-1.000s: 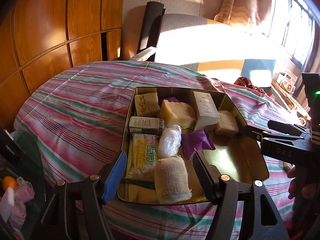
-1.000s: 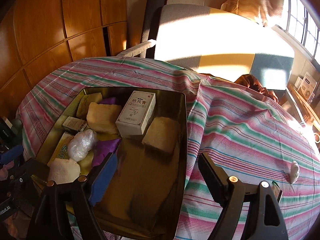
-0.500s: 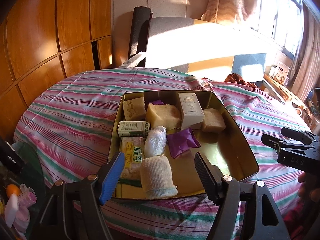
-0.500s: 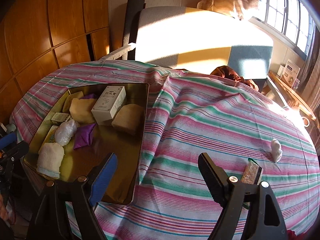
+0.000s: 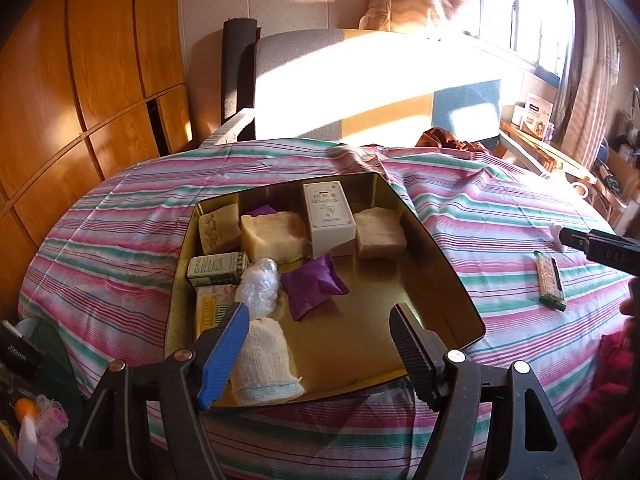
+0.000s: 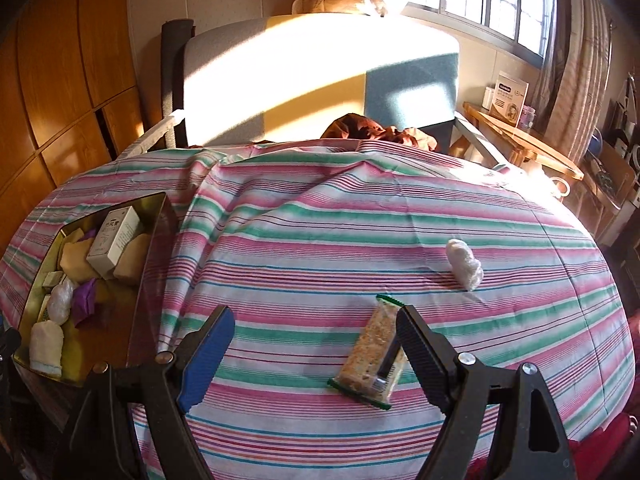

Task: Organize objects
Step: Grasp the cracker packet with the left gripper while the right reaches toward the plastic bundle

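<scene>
Both claws are empty. My right claw [image 6: 312, 354], jaws wide apart, has swung away from the tin [image 6: 158, 248] and now hovers over the striped counter [image 6: 320, 240], its right finger just beside the snack bar [image 6: 370, 354] (the likely next pick). My left claw [image 5: 318, 344], just eased wider, hangs over the tin's near end.

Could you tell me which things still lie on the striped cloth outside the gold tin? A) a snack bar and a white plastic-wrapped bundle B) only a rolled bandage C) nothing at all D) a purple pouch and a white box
A: the snack bar and the white wrapped bundle lie on the striped cloth, well right of the gold tin.
</scene>
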`<state>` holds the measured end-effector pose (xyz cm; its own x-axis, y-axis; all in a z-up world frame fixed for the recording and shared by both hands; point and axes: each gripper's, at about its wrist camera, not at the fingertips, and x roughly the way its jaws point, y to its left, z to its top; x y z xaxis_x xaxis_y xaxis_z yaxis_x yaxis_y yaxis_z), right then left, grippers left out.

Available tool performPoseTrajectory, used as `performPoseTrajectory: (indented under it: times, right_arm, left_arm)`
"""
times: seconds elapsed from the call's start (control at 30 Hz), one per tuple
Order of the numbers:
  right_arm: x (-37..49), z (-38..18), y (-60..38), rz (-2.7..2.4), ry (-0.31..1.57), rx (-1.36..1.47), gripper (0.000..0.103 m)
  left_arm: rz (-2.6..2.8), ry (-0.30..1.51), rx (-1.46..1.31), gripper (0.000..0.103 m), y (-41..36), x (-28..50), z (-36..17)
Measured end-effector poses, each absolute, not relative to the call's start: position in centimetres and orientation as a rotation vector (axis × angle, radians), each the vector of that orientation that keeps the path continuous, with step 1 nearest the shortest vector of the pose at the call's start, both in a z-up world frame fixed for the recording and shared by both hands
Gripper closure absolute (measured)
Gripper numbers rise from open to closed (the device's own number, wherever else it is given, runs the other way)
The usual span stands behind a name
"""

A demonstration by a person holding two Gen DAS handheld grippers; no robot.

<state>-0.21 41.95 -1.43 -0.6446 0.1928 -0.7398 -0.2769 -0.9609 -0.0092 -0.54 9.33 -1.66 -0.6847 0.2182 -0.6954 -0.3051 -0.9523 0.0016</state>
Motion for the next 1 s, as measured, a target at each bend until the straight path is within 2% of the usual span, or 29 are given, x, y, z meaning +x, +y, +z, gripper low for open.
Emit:
performPoseTrajectory:
  times: [0.2,0.37,0.47,0.63,1.0]
  right_arm:
    - [1.4,-0.8,49.7,2.507,0.280,-1.046,0.019]
    - [3.5,-2.0,55.5,2.395,0.462,-0.893,0.019]
    - [5.3,-3.1,58.3,2.315,0.680,-0.838,0.019]
    - [7.3,-3.8,60.7,2.243,0.869,-0.773,0.019]
    - [6.7,-4.7,60.9,2.261,0.946,-0.823,0.019]
  left_arm:
    - [2.578,0.247,-1.047,0.030,13.1,-0.6,-1.7]
    - [2.503,0.325,-1.026,0.030,17.1,-0.6,-1.9]
    - [2.449,0.364,-1.009,0.030,20.0,-0.6,-2.1]
    - [2.319,0.425,-0.990,0.030,25.9,-0.8,-3.0]
    - [2.011,0.472,-1.048,0.030,38.9,-2.0,-7.3]
